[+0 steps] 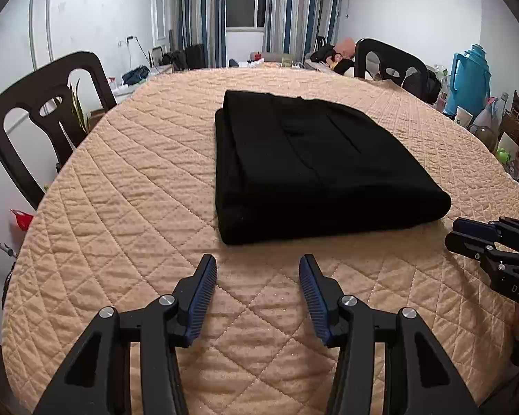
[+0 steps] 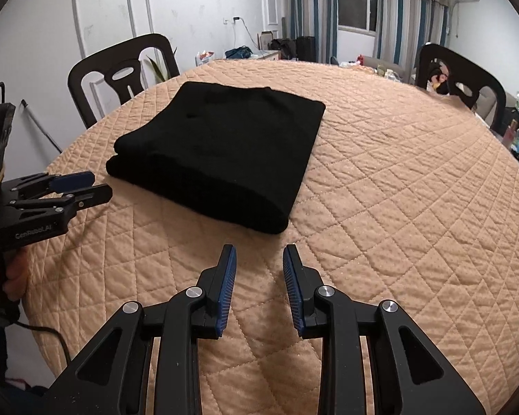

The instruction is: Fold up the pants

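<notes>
We've got a big round table with a quilted peach cover, and dark chairs tucked in around the far side. The black pants sit near the middle of it, folded up into a thick neat rectangle with the layered edge facing us. Both grippers hover over the near edge of the cover, just short of the bundle and not touching it. Our left gripper has its jaws spread apart, nothing between them. Our right gripper is parted too, a bit narrower, also holding nothing. Blue pads show on the inner faces.
</notes>
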